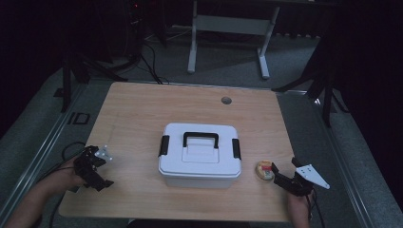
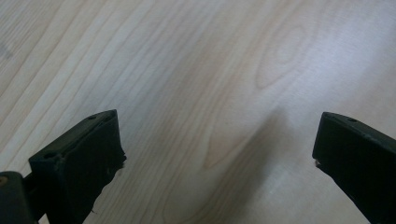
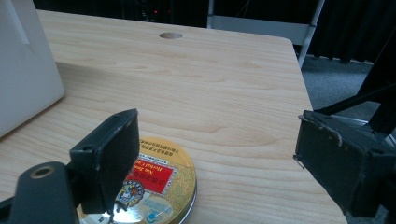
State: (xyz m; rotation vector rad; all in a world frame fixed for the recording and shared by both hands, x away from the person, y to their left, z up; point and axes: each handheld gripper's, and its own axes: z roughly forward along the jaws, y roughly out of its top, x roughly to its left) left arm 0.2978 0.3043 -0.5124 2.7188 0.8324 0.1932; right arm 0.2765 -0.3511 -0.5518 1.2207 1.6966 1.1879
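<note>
I have the right gripper [image 1: 284, 179] near the bench's [image 1: 142, 109] front right corner, jaws wide with nothing between them, just beside the round yellow tin [image 3: 154, 186] that lies flat on the bench right of the white lidded box [image 1: 199, 154]. My left gripper [image 1: 95, 171] sits by the front left edge, jaws wide over bare wood.

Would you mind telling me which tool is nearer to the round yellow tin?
Right. The right tool sits just beside the tin, open; the left tool is across the white box.
</note>
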